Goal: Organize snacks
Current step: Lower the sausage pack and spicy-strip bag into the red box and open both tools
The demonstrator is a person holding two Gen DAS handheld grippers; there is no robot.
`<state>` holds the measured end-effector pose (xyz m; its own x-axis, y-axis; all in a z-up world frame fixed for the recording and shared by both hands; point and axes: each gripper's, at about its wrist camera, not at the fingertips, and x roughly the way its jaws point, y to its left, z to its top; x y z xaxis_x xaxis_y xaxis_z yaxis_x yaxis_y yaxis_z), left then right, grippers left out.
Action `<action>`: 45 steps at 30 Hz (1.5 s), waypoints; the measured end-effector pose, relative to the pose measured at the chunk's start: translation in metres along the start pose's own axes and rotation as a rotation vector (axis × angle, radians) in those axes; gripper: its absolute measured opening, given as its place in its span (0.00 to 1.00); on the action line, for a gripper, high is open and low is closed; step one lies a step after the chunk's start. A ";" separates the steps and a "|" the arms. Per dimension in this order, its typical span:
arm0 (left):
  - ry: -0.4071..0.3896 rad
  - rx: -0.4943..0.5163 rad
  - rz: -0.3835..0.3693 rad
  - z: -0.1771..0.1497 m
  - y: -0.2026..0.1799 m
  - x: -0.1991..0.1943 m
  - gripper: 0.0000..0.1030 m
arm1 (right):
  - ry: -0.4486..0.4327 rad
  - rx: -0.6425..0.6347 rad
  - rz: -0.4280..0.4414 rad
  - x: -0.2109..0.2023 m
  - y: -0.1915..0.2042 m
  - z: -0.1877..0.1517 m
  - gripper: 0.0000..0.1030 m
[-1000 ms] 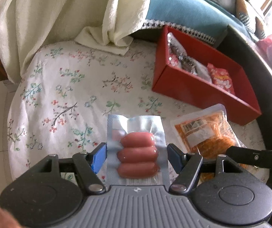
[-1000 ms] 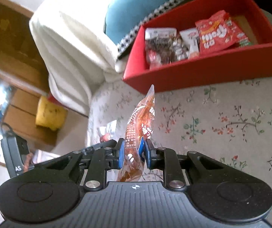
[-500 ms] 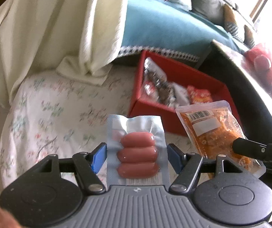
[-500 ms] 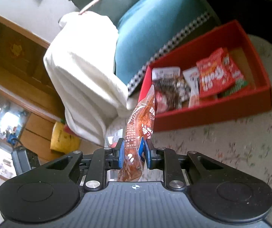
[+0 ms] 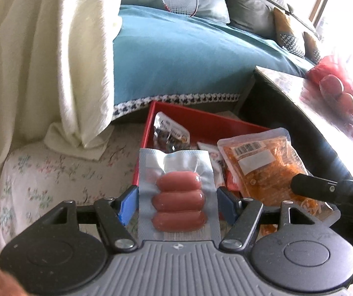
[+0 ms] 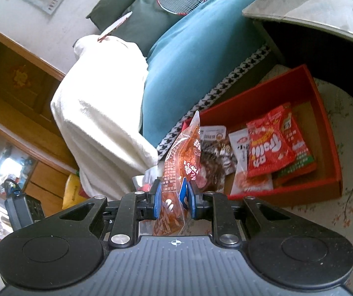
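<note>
I have both tongs loaded and up off the floral tabletop [image 5: 53, 172], heading for the red box [image 6: 324, 192] by the blue-covered sofa. The left tongs [image 5: 176, 202] are clamped across the width of the vacuum-sealed sausage pack [image 5: 178, 197], three sausages stacked, with the blue pads pressing its flat side edges. The right tongs [image 6: 174, 197] are nearly together, pinching the orange snack pouch [image 6: 183, 157] by its lower part so that it stands on edge between the pads.

The red box already holds several packets: a dark mixed snack bag [image 6: 215, 155], a white sachet [image 6: 243, 153] and a red candy bag [image 6: 267, 148] lying over a green-edged one. The free floor is at the right end.

My worries, as I judge them:
- The sausage pack is held only by its thin film margins (slippery stuff); a quick tilt could let it slide out short of the box wall.
- In the left view the orange pouch sits just beside the sausage pack, and the right tool's body [image 5: 324, 190] crosses close by. Bringing both in together could knock the two packs or the tools against each other.
- The tall, floppy pouch could catch the box's near wall, or land on top of the packets and spill over.
</note>
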<state>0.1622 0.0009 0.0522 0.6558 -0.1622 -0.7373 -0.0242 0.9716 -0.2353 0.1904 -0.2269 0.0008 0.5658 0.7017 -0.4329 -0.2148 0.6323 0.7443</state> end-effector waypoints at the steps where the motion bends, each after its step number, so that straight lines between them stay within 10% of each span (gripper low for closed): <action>1: -0.002 0.004 0.002 0.003 -0.003 0.002 0.59 | -0.001 -0.002 0.000 0.000 -0.001 0.003 0.27; 22: 0.031 0.121 0.076 0.038 -0.043 0.092 0.60 | 0.042 -0.030 -0.209 0.060 -0.059 0.057 0.31; 33: 0.075 0.137 0.113 0.034 -0.043 0.112 0.63 | 0.000 -0.171 -0.427 0.056 -0.053 0.053 0.60; 45: 0.018 0.141 0.142 0.034 -0.047 0.086 0.67 | -0.030 -0.280 -0.479 0.051 -0.017 0.039 0.80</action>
<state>0.2455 -0.0531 0.0218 0.6396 -0.0235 -0.7684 -0.0086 0.9993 -0.0377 0.2537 -0.2141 -0.0140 0.6741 0.3074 -0.6716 -0.1292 0.9443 0.3025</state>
